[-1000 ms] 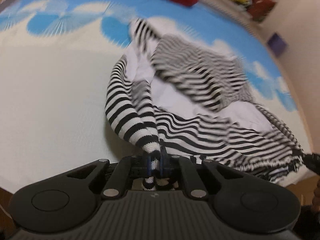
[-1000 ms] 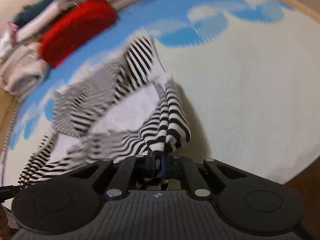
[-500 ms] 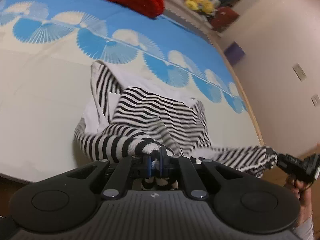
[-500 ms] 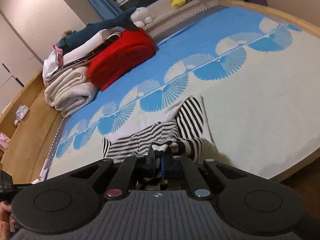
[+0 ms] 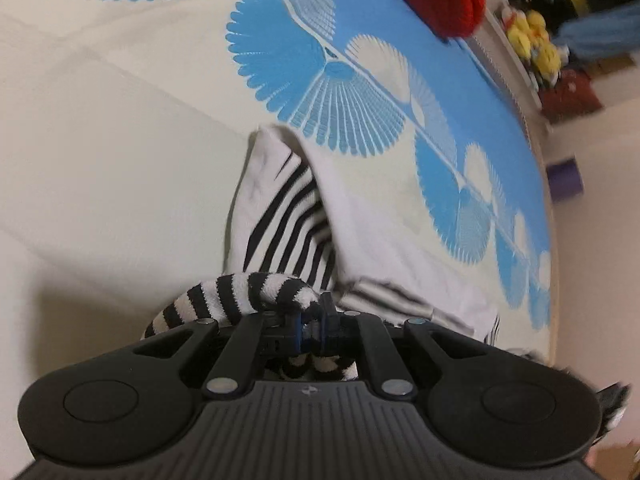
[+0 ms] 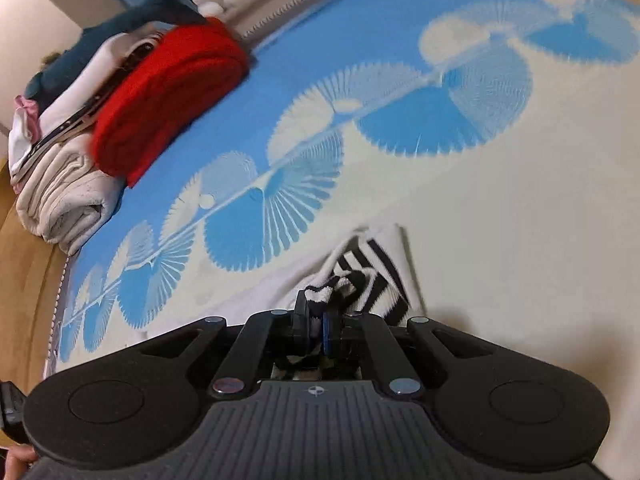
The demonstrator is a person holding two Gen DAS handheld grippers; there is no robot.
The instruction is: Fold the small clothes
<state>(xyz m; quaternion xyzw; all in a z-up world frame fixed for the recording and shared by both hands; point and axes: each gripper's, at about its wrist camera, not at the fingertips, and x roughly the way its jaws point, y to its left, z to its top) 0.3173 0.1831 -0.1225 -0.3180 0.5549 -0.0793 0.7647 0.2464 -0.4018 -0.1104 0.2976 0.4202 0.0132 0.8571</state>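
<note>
A small black-and-white striped garment (image 5: pixel 288 220) with white panels lies on the cream and blue mat (image 5: pixel 120 140). In the left wrist view my left gripper (image 5: pixel 312 318) is shut on a striped cuff (image 5: pixel 240 296) at the garment's near edge. In the right wrist view my right gripper (image 6: pixel 316 320) is shut on another striped edge of the same garment (image 6: pixel 368 276). Both grippers hold the cloth low over the mat, and most of the garment is hidden under the gripper bodies.
A red folded cloth (image 6: pixel 168 96) lies on a stack of folded white and dark laundry (image 6: pixel 60 184) at the mat's far side. Yellow plush toys (image 5: pixel 532 40) sit beyond the mat. A wooden floor (image 6: pixel 28 248) borders the mat on the left.
Both grippers have carried the held striped edges forward and down over the garment, so the spread-out top now lies bunched and folded close under them.
</note>
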